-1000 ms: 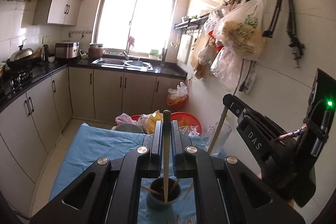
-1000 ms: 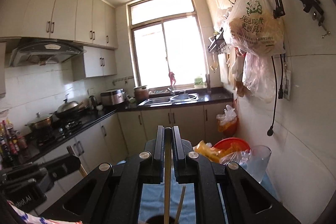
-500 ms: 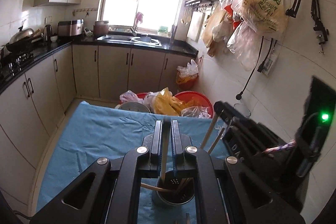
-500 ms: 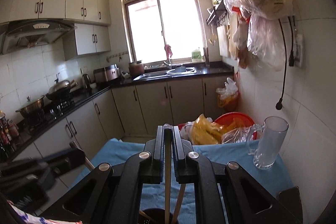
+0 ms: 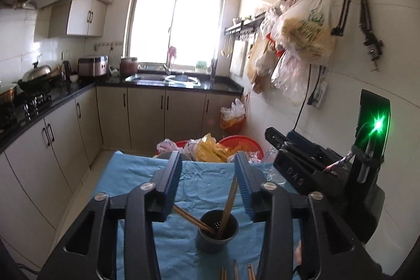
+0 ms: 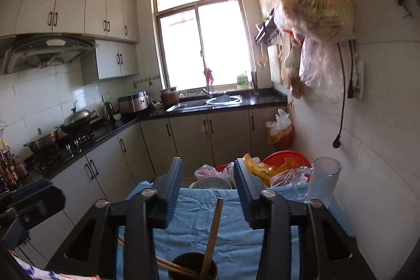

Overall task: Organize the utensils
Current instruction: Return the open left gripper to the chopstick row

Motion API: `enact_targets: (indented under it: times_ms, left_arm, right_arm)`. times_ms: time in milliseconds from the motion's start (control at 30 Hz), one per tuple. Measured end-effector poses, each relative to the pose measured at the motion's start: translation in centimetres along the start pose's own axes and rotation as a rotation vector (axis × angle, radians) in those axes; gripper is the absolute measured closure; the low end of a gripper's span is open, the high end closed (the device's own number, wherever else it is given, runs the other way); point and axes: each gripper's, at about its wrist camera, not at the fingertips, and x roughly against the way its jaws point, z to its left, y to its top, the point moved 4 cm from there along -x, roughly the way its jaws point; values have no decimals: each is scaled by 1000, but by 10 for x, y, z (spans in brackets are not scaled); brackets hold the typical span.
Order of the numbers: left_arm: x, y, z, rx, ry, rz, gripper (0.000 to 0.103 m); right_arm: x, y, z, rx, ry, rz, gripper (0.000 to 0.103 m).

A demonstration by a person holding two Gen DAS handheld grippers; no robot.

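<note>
The left gripper (image 5: pixel 207 167) and right gripper (image 6: pixel 208 175) both hang spread wide and hold nothing above the dark round utensil cup (image 5: pixel 217 234) on the blue towel-covered table (image 5: pixel 136 175). Brown wooden chopsticks (image 5: pixel 227 204) lean inside the cup, more chopsticks (image 5: pixel 236 271) lie just before it. A clear glass mug (image 6: pixel 322 181) stands at the far right corner, near red plastic basins (image 6: pixel 284 158) holding crumpled bags.

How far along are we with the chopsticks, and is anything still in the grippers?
Done: several chopsticks stand in the dark cup on the blue cloth. In hand: nothing; the left gripper and right gripper are both open above the cup. Left: at least three loose chopsticks lie on the cloth in front of the cup, at the bottom edge of the left view.
</note>
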Motion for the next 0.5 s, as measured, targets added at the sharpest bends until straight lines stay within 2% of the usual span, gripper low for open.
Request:
enact_targets:
  times_ms: [167, 267, 367, 500]
  left_arm:
    - [41, -18, 0, -12, -2, -28, 45]
    - [54, -42, 5, 10, -7, -8, 40]
    - [52, -74, 8, 16, 1, 59, 39]
    - [36, -122, 7, -19, 24, 184, 39]
  right_arm:
    - [45, -13, -4, 33, -30, -3, 36]
    - [69, -40, -15, 44, -53, 42, 30]
    - [79, -75, -27, 42, -76, 119, 27]
    - [79, -135, -54, -31, -79, 274, 27]
